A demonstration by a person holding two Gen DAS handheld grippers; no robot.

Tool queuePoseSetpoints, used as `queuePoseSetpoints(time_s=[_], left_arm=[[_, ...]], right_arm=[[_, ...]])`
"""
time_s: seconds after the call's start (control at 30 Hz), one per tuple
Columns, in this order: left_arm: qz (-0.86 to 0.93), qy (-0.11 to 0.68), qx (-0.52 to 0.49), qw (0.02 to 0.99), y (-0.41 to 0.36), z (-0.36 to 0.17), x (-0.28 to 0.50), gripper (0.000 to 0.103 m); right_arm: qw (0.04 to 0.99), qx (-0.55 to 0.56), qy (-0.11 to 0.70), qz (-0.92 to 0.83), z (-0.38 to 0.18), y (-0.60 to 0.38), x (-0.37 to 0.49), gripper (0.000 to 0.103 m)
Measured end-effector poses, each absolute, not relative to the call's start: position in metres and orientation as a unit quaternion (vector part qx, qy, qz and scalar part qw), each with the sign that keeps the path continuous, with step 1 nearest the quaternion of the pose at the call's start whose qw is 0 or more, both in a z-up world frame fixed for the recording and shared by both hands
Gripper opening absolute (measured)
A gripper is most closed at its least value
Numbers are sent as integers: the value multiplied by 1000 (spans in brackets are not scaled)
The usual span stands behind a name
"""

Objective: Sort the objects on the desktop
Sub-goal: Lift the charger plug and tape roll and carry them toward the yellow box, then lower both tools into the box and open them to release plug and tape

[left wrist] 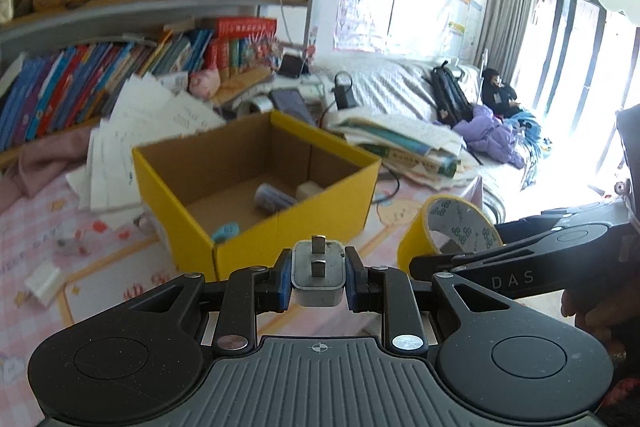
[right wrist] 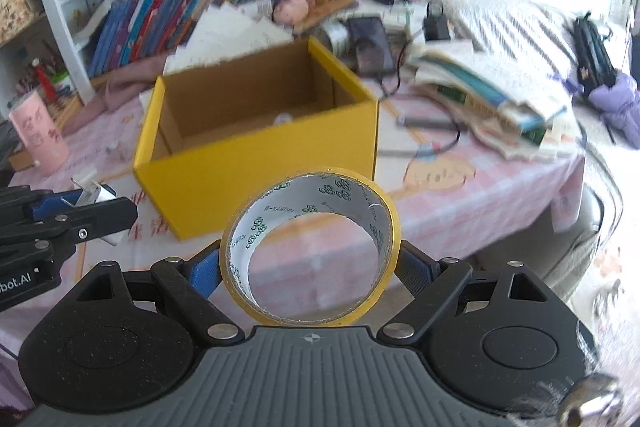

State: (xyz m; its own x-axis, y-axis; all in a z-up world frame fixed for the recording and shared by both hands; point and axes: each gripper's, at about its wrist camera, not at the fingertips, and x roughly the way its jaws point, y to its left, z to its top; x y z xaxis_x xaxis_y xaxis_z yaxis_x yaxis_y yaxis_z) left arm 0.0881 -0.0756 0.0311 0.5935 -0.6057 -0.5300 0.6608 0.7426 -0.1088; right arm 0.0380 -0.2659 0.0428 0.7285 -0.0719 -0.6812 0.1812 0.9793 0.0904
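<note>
While the left gripper [left wrist: 318, 277] clamps its blue pads on a small grey plug adapter [left wrist: 318, 275] (prongs pointing up), the right gripper [right wrist: 310, 267] has its jaws spread wide and pressed against both sides of a yellow tape roll [right wrist: 310, 251], hole facing the camera. Both hang above the pink checked tablecloth [right wrist: 460, 203], just short of the open yellow cardboard box [left wrist: 256, 183]. Inside it lie a dark cylinder [left wrist: 272, 198], a white block [left wrist: 308, 190] and a light blue piece [left wrist: 226, 231].
</note>
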Motion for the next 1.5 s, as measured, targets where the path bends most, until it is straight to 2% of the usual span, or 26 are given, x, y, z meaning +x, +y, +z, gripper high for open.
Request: queuePoseSetpoints(time_s=[0.17,0.4,0.7,1.13,1.3,1.5], left_arm=[[-344,246,53,905,-85,40,98,24],[-303,247,52,919,-99,38,129,24],[-246,263,65,931,-122,33,170,24],[-191,358,102,908,-151,0,218,24],[-205,393,120,888,-164,-10,228,24],[-211,406,117,881,-166,-14,231,24]], right_arm=[[946,48,316,-51,56,-270,53,87],[965,20,262,-18,73,-285,94,87],[964,10,260,51,74,-303,163,87],[919,38,354,168,40,-299,264,87],[889,45,412,194,19,-294,285,87],[870,59,445,203,5,-294,299,87]])
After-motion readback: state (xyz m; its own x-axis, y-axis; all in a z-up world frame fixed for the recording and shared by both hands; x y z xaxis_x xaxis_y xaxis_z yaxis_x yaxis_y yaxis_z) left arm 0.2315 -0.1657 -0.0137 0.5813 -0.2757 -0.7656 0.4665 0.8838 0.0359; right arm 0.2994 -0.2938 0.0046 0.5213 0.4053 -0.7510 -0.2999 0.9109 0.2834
